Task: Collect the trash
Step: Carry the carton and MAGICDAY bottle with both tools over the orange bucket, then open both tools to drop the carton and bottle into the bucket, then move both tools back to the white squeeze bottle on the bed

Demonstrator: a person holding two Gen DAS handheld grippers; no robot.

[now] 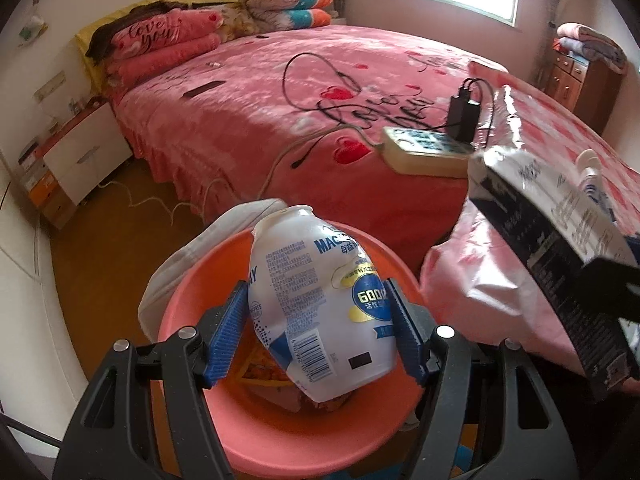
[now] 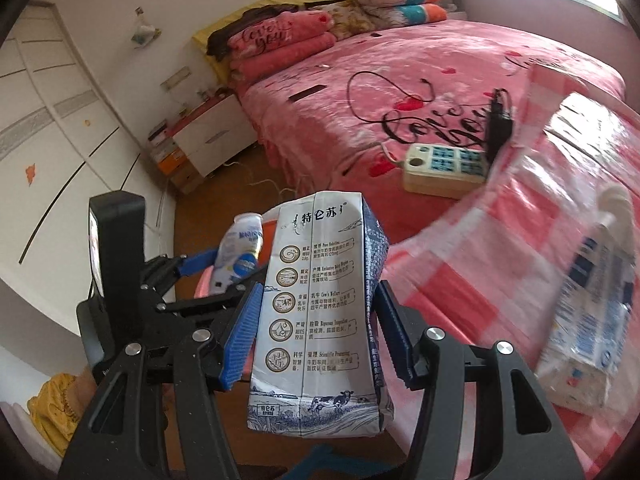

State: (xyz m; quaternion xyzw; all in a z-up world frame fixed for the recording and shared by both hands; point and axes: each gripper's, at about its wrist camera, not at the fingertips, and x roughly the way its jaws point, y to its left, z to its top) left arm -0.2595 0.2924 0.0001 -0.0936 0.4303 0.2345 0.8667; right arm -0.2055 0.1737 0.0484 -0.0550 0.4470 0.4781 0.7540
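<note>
My left gripper [image 1: 318, 316] is shut on a crumpled white plastic yogurt bottle [image 1: 320, 304], held right over a pink round bin [image 1: 256, 440] with wrappers inside. My right gripper [image 2: 320, 324] is shut on a flattened white and blue milk carton [image 2: 320, 320], gripped by its sides. In the left wrist view that carton [image 1: 560, 232] shows at the right, above a pink checked plastic bag [image 1: 500, 280]. The right wrist view shows the left gripper [image 2: 224, 270] with the bottle [image 2: 240, 254] to the left, over the bin's rim [image 2: 202, 286]. Another milk carton [image 2: 588, 320] lies blurred on the checked bag [image 2: 480, 280].
A bed with a pink cover [image 1: 280, 92] fills the room behind. On it lie a cream power strip [image 1: 424, 150] with a black charger [image 1: 464, 114] and cables. A white cloth or bag [image 1: 200, 248] hangs behind the bin. A white nightstand [image 1: 80, 156] stands left on the brown floor.
</note>
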